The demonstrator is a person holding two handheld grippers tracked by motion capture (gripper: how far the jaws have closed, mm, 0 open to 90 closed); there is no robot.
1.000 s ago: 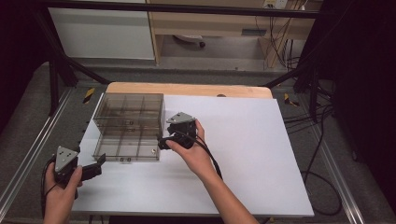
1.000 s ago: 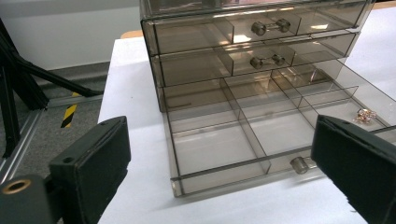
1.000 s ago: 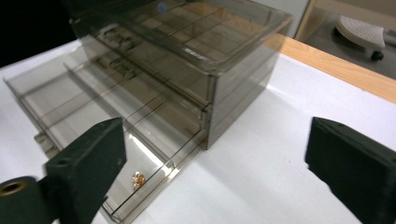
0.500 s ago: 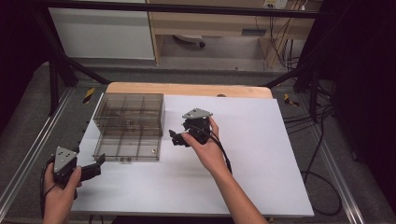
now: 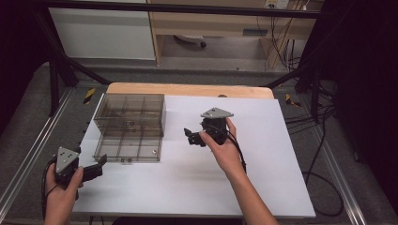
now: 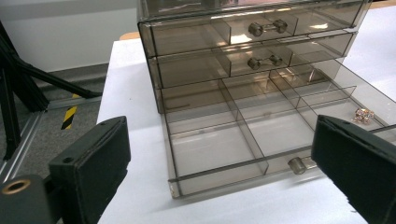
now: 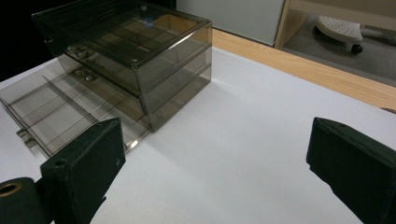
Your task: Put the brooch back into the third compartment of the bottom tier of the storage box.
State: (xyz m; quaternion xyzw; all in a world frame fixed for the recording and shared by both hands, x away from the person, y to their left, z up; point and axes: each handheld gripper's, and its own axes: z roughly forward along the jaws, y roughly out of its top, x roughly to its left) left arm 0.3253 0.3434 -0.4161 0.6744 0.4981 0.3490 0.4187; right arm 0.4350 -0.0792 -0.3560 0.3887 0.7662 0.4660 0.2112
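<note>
White covers the desk (image 5: 263, 178) in front of you, with a wooden strip along its far edge and dark floor and cables beyond. From the desk's centre, the smoked plastic drawer cabinet (image 5: 131, 115) stands at about ten o'clock. Its bottom drawer (image 5: 127, 149) is pulled out toward you, while the two drawers above sit closed.

Your left tongs (image 5: 96, 168) rest at about eight o'clock near the desk's corner, pointing at the open drawer, just short of its front. Their jaws stand wide apart in the left gripper view, with the drawer's small knob (image 6: 295, 164) between them and farther off. A small glittering piece (image 6: 364, 115) lies in a right-hand compartment of that drawer; what it is stays too small to tell, and the jaw cuts off the drawer's right corner.

Your right tongs (image 5: 192, 137) hover near the desk's middle, to the right of the cabinet and apart from it. Their jaws are spread wide too and grip nothing. In the right gripper view the drawer's near corner hides behind the left jaw.
</note>
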